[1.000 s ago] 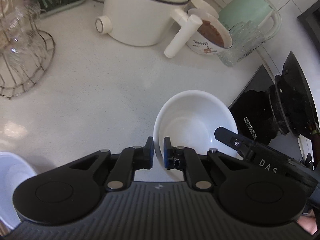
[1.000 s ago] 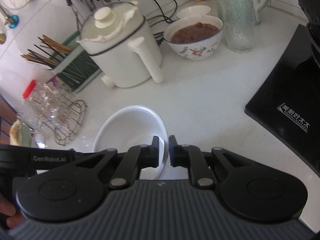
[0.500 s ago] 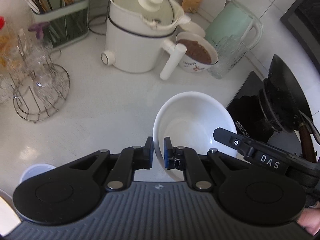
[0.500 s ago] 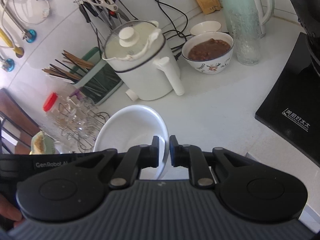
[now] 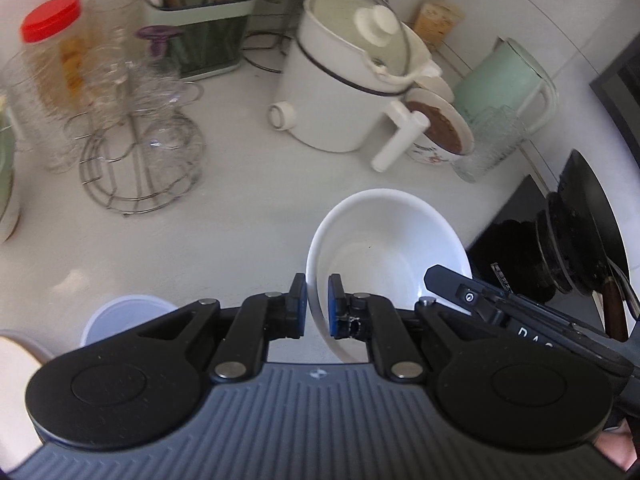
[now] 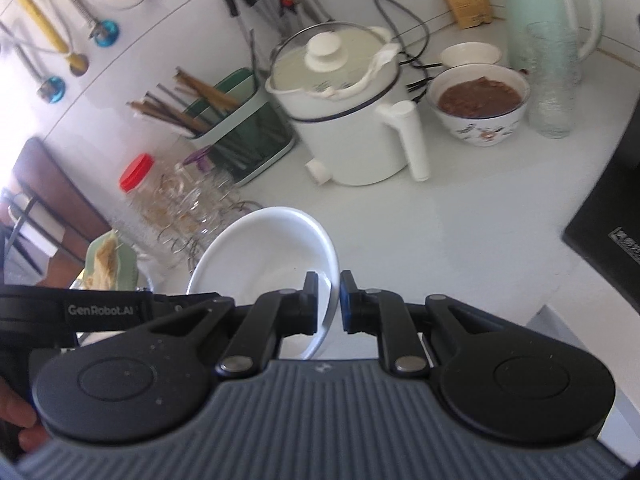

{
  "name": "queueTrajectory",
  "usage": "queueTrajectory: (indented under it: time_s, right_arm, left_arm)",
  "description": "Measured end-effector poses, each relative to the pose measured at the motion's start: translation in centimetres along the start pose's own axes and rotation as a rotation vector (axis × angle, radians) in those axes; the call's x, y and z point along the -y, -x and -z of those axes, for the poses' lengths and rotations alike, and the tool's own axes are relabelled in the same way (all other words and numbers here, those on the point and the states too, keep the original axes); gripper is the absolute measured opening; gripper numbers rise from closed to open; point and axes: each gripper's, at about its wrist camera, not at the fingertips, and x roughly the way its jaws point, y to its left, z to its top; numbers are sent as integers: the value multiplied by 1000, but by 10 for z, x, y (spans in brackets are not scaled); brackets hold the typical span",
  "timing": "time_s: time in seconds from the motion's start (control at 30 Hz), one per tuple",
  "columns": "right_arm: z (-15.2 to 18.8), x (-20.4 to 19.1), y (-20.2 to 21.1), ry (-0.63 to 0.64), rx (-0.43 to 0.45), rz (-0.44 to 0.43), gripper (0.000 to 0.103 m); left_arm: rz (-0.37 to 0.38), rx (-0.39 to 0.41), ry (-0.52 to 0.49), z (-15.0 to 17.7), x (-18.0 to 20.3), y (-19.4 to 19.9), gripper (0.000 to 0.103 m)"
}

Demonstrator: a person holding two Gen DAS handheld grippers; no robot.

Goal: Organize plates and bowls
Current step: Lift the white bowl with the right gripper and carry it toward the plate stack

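Between our two grippers hangs one white bowl, clear above the white counter. We have the left gripper clenched on the bowl's left rim, one pad inside the wall and one outside, and the right gripper pinching the opposite, right rim the same way. Holding it at both edges looks deliberate: a smooth, glazed bowl gripped only by a thin rim could swing or slip, and two opposing pinches keep it level.

On the near left, below the left gripper, sits another white bowl on the counter; we judge it a likely place to nest the one we carry, though we cannot be sure. Farther off stand the white electric pot, a patterned bowl of brown food, a ribbed glass and a wire rack of glasses, all well apart from our load. Our main risk is uneven motion between the hands, which could twist the rim out of one pinch.
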Motion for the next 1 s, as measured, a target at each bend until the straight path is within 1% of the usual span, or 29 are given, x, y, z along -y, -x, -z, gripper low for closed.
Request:
queueTrajectory:
  time_s: [0.23, 0.33, 0.5, 0.67, 0.83, 1.0]
  right_arm:
    - [0, -23, -14, 38, -22, -56, 15]
    - [0, -34, -22, 66, -46, -77, 15]
    - [6, -58, -39, 129, -117, -128, 15]
    - [11, -84, -56, 207, -185, -180, 15]
    - [22, -106, -73, 274, -238, -202, 16]
    - [37, -120, -95, 321, -300, -192, 16]
  left_arm:
    - [-21, 27, 81, 9, -31, 15, 10]
    - [-35, 35, 129, 17, -46, 21, 10]
    - [-77, 65, 220, 32, -74, 36, 10]
    - [-126, 71, 287, 49, -97, 46, 10]
    - [-162, 69, 353, 62, -120, 49, 10]
    - [-193, 40, 363, 73, -140, 39, 11]
